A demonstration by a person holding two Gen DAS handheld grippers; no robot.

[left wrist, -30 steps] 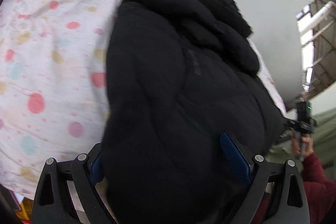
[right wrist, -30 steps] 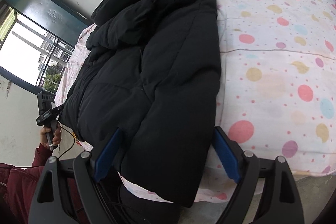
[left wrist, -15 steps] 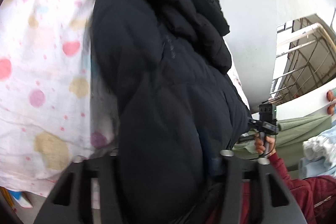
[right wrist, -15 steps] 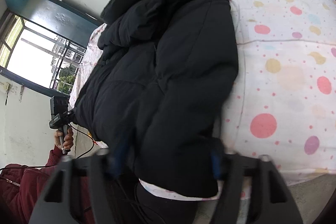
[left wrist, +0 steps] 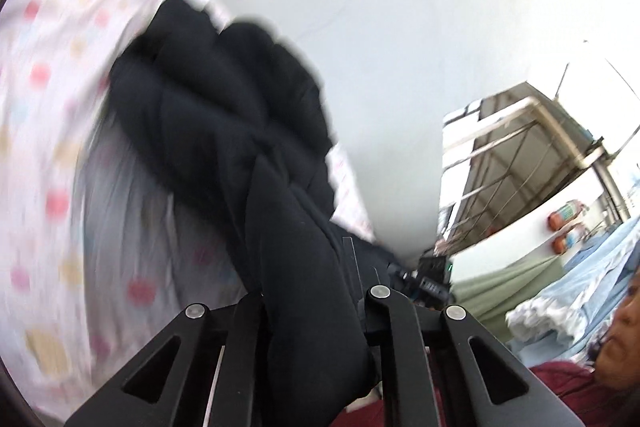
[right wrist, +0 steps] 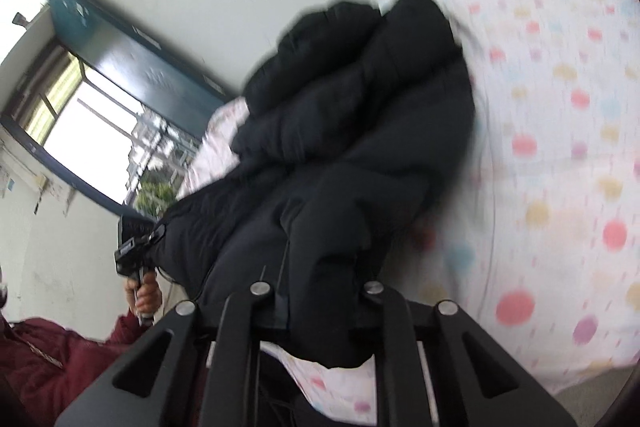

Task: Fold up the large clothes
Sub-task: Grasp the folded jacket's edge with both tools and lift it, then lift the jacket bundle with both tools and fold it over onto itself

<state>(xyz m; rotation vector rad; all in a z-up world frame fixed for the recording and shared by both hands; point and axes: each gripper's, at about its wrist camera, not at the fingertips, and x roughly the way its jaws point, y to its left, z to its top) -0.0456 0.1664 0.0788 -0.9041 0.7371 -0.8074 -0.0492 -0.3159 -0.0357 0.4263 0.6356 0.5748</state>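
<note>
1. i have the black puffer jacket (left wrist: 224, 131) lying on the dotted bedsheet (left wrist: 48, 115) near the wall (left wrist: 400, 7), its near hem hanging toward me over the bed edge.
2. my left gripper (left wrist: 312, 307) has just been closing and now pinches a fold of the jacket's hem between its fingers; the jaws stand narrow with fabric bunched through them.
3. my right gripper (right wrist: 316, 299) has also just been closing and clamps the hem's other corner the same way. the left gripper (right wrist: 134, 251) shows in that view, at the jacket's far edge.
4. the step, as i judge it, is carrying the hem up and over toward the collar.
5. to do it well i'd raise both hands together, keep the hem taut between them, and keep it level so the padding doesn't twist.
6. the filling is thick and slippery, so i'd hold firm and lay it down gently, edges matched.
</note>
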